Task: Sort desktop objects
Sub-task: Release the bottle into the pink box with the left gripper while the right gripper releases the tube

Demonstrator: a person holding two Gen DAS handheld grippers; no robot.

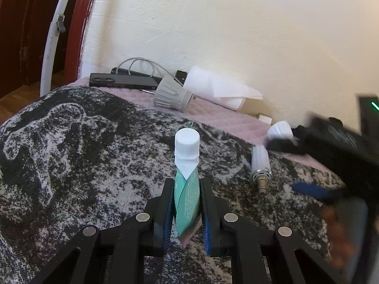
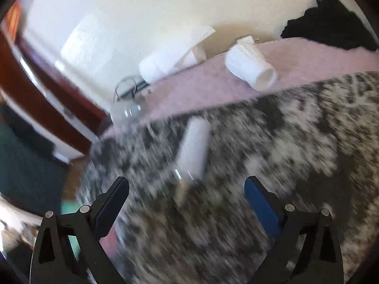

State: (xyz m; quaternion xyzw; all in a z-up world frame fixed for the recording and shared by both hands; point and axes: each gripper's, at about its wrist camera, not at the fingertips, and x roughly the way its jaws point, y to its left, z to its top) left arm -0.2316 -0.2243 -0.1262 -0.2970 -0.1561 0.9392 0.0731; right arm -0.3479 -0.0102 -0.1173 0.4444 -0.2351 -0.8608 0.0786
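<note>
One green tube clamped in left gripper, cap pointing forward, away

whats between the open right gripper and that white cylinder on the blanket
Nothing but bare patterned blanket lies between the right gripper and the white cylinder, per the blurred right wrist view.

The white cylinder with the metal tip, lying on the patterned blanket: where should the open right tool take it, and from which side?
Grip the white cylinder across its plain middle, coming from above. It lies flat, so its long sides are free; the metal tip looks narrow and stepped. The right tool is open wide enough.
</note>
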